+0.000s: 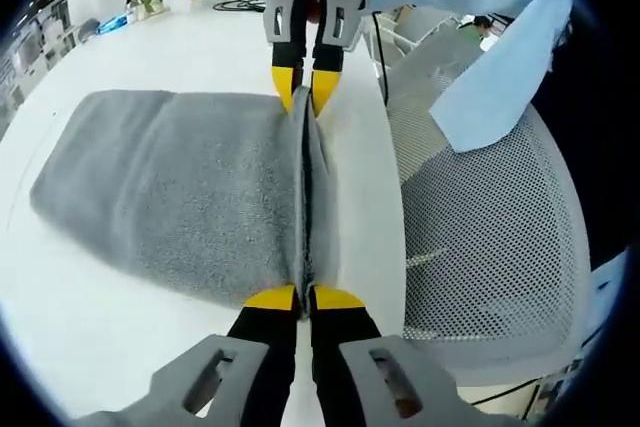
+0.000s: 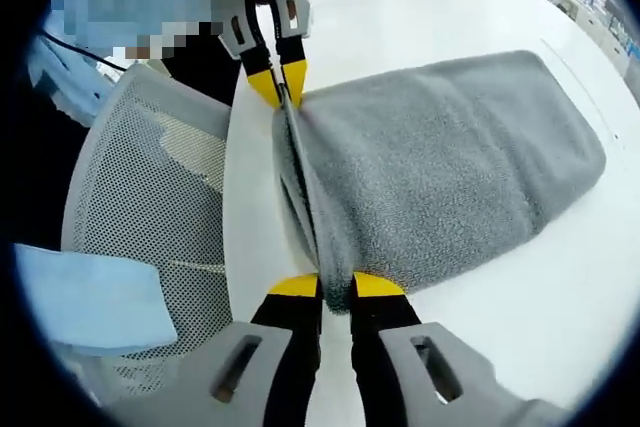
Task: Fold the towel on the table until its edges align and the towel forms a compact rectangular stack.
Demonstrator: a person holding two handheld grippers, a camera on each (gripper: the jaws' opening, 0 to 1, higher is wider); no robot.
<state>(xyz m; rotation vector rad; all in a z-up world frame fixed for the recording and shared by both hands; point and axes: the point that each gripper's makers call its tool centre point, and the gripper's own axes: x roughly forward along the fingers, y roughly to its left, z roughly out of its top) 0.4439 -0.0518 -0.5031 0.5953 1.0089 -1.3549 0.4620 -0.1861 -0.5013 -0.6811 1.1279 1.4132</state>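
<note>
1. We had the left gripper (image 1: 304, 299) and right gripper (image 2: 335, 287) each clamped on the towel (image 1: 170, 187), pinching its near edge.
2. The towel lay doubled on the white table (image 1: 130, 57); we judged further folding remained.

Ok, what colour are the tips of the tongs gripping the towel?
Yellow, on black arms; clearest in the left gripper view, where the left tongs pinch the grey terry towel.
</note>
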